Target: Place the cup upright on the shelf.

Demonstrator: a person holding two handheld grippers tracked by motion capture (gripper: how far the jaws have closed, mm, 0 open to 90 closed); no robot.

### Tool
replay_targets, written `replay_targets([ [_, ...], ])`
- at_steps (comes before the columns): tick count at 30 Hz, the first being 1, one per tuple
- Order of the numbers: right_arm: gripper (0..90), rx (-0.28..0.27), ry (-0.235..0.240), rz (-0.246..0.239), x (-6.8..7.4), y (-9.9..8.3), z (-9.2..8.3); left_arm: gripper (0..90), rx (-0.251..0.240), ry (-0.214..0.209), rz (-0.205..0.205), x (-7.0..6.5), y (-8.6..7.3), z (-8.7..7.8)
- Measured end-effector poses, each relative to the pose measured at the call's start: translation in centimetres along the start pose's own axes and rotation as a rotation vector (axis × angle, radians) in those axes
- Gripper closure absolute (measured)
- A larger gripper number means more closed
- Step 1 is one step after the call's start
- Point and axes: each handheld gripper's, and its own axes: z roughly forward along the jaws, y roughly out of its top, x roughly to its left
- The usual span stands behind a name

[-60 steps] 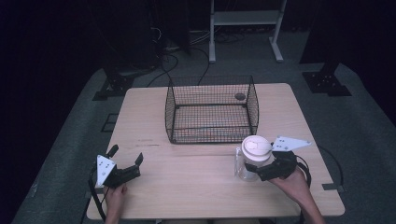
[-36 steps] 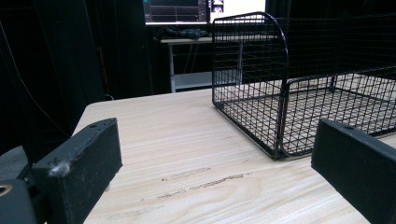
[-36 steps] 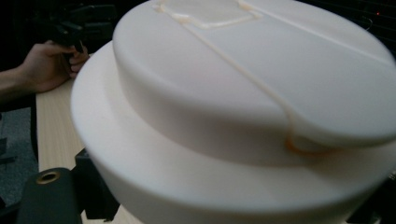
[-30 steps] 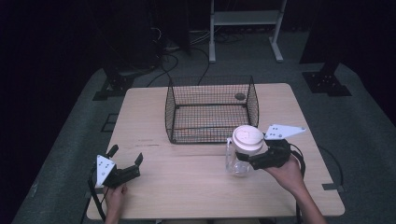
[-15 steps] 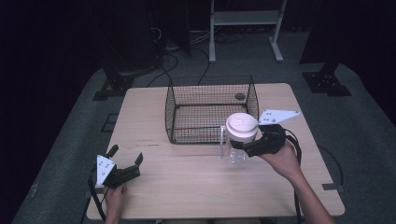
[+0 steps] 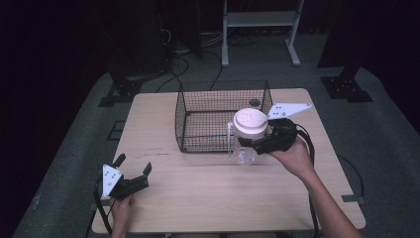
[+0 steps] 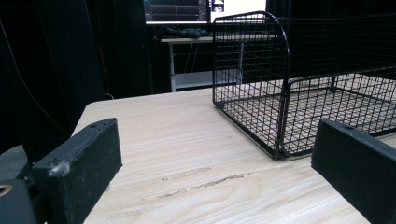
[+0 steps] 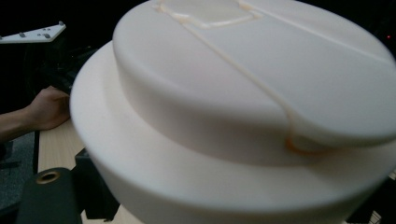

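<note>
Right tool [image 6: 258,144] is clamped on a clear jug [image 6: 243,148] just under its white lid [image 6: 250,122], holding the jug upright at the front right corner of the black wire basket [image 6: 198,124]. Whether the jug base touches the tabletop [image 6: 208,188] cannot be told. In the right tool's own view the white lid [image 8: 252,107] sits immediately ahead, with the person's other hand [image 8: 46,108] and a grey plate [image 8: 32,33] farther off at the left.

Left tool [image 6: 132,174] rests at the near left corner of the tabletop, held by the left hand [image 6: 121,208], jaws apart and gripping nothing. Its own view shows the two black jaws spread wide over bare wood, with the wire basket [image 7: 299,98] ahead at the right.
</note>
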Motion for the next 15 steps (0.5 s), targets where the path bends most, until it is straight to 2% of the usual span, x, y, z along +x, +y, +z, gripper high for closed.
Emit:
replay_targets([
  [15,14.9,0.020,-0.004,-0.019,-1.8,3.2,2.7,0.9,0.005,0.004,0.000,0.0,0.0,0.1],
])
